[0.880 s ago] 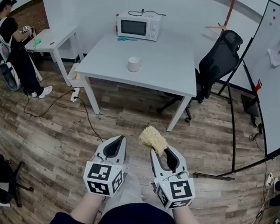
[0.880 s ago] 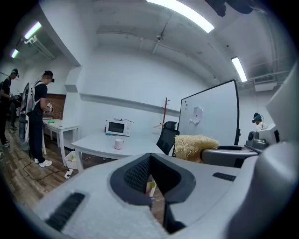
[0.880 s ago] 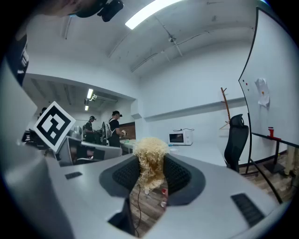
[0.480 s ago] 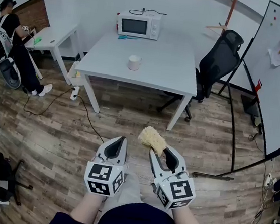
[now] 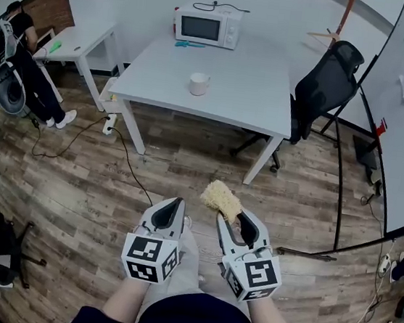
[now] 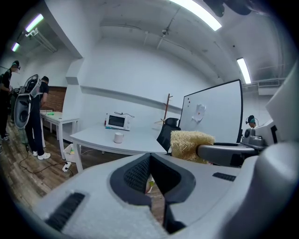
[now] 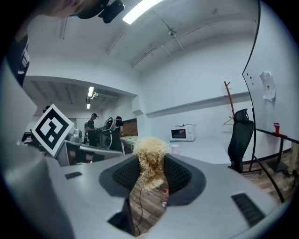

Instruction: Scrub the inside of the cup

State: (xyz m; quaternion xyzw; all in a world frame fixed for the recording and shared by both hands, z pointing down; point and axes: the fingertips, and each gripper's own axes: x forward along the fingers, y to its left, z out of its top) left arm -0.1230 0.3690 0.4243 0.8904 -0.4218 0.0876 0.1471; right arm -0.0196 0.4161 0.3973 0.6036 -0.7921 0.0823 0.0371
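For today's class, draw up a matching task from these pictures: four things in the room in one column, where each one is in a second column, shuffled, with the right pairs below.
Things
1. white ceramic cup
2. white microwave oven
3. straw-coloured fibre scrubber
4. black office chair

Places
A. clamped between the jaws of the right gripper
B. on the floor beside the white table, at its right in the head view
C. at the table's far edge
D. on the table top, nearer than the microwave

Pairs: 1-D, 2-C, 3-A, 4-B

We wear dark navy sleeves [image 5: 91, 320]. Our left gripper [image 5: 176, 202] and right gripper [image 5: 230, 216] are pale grey, black-padded, with black-and-white marker cubes [image 5: 150, 257] behind.
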